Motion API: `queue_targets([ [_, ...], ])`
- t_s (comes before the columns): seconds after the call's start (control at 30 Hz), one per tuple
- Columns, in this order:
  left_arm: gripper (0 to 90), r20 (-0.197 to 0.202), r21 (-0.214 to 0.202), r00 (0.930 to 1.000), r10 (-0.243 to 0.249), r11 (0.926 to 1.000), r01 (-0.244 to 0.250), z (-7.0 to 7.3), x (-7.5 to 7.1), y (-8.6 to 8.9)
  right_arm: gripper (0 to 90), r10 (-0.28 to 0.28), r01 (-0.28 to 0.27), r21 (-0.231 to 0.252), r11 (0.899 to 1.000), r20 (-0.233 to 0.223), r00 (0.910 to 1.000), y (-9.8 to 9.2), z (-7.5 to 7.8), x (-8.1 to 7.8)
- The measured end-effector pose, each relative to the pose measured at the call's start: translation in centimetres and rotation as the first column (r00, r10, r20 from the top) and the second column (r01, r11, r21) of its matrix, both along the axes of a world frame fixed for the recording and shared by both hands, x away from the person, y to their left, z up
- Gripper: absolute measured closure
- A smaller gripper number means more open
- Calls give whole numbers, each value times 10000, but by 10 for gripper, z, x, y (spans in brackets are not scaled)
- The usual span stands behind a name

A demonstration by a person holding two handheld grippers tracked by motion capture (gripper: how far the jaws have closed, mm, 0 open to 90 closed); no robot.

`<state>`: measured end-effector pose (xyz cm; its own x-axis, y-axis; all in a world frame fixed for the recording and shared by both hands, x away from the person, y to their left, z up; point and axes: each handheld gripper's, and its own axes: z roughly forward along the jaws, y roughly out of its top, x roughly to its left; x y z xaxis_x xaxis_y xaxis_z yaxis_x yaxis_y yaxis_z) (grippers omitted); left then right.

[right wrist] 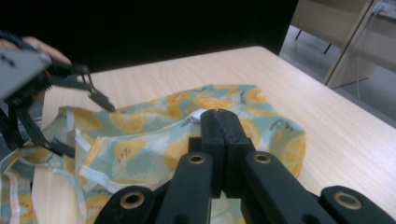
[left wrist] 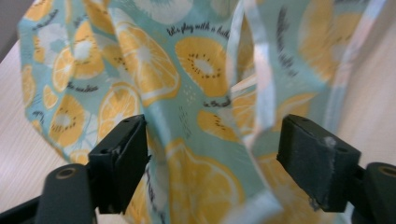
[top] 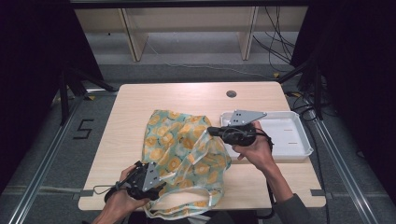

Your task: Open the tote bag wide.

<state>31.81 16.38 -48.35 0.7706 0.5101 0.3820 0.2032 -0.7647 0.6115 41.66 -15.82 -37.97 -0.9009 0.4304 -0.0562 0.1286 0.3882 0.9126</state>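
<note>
So the fruit-print tote bag (top: 184,149) sprawls mid-counter (top: 140,100), long axis running lower-right to upper-left. Right gripper (top: 211,131) is clenched on its upper edge at frame centre; left gripper (top: 161,186), jaws spread wide, has fabric between them, unpinched, bottom left.

A light wooden surface (top: 140,100) with a round cable grommet (top: 231,94) near its far edge stands on grey carpeted floor (top: 42,140). Beyond the surface, pale wooden furniture legs (top: 132,37) rise from a lighter floor strip, with dark cables (top: 275,42) trailing at their right. Metal rails (top: 46,158) flank the surface; a black "5" (top: 83,129) marks the floor to its left. Dark curtains (top: 355,70) close both sides.
</note>
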Motion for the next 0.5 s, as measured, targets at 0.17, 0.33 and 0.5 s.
queue_targets([
  [0.17, 705, 24, 182, 9977, -682, 9975, 682, 2, 21, -5, 900, -254, 254, 204, 9995, -25, 9997, 2, 2, 7],
  [0.33, 884, -120, -1190, 9972, -736, 9903, 716, 38, 43, 3, 900, -680, 679, 76, 9977, 94, 9976, 2, 0, 20],
  [0.5, 888, -79, -2411, 9999, -140, 9704, 117, 67, 73, 17, 900, -1199, 1199, 262, 9924, -19, 9928, -4, -3, 34],
])
